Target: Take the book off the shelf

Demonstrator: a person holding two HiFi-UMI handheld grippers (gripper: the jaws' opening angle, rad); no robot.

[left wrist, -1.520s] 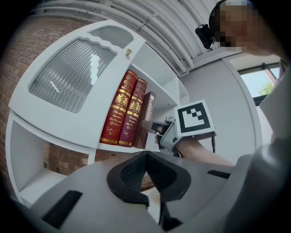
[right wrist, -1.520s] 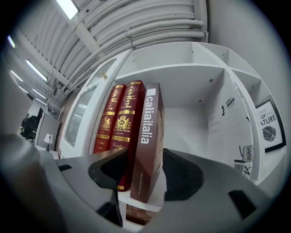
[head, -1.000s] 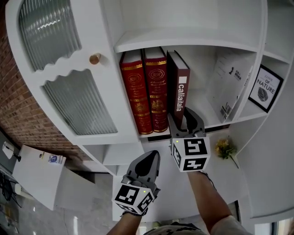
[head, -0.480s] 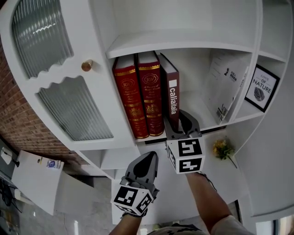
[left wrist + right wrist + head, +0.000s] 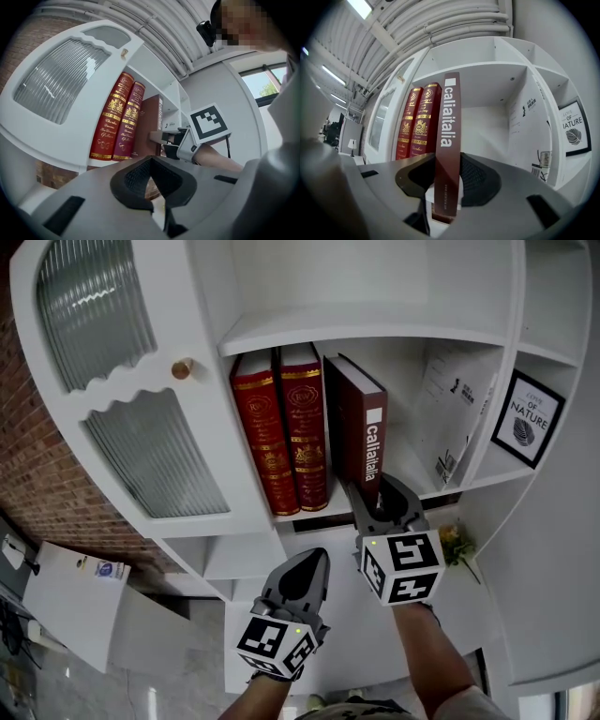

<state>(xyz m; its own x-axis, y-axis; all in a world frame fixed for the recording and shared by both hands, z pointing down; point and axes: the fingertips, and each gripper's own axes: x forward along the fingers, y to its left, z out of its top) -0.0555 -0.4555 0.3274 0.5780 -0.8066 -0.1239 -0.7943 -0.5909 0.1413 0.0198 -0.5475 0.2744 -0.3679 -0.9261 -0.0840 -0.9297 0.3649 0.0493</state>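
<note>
Nearest, at 6 o'clock in the head view, the left gripper (image 5: pixel 302 570) hangs idle below the shelf (image 5: pixel 417 470), jaws together on nothing, apparently in reserve. Beyond it at 1 o'clock, the right gripper (image 5: pixel 448 185) has just been closing its jaws and pinches the lower spine of the brown book (image 5: pixel 361 423), a low hold judged to let it slide out level. Furthest, the book stands upright on the shelf at 3 o'clock of two red volumes (image 5: pixel 281 427), spine proud of theirs, with free space on its other side.
</note>
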